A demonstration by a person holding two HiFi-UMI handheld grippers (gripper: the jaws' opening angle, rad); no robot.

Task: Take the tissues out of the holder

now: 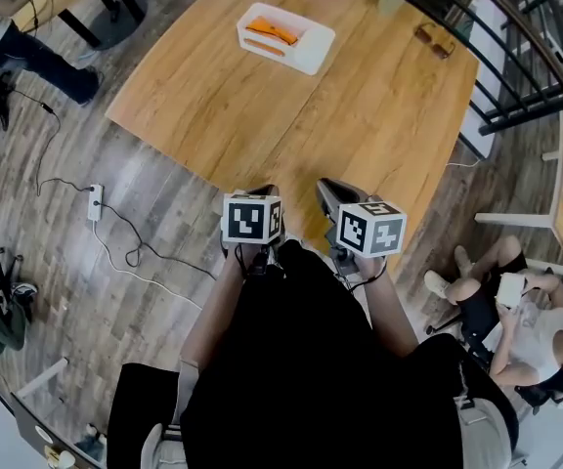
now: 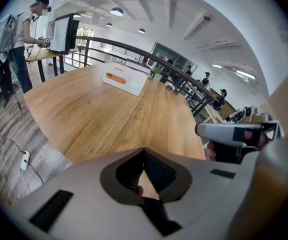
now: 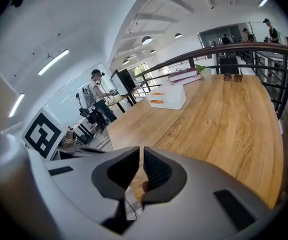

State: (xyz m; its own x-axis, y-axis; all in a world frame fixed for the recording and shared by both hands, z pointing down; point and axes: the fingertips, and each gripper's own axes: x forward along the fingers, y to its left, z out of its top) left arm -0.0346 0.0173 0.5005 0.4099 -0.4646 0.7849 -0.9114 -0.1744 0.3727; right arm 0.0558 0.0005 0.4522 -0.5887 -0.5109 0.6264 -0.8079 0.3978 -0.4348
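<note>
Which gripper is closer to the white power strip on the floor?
Left. The left gripper is at the table's near edge, with the power strip off to its left on the floor. The right gripper is beside it, farther right.

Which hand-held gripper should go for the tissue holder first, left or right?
Left, probably: the tissue holder sits almost straight ahead of the left hand-held gripper, while the right hand-held gripper is off to the side. Both are empty.
</note>
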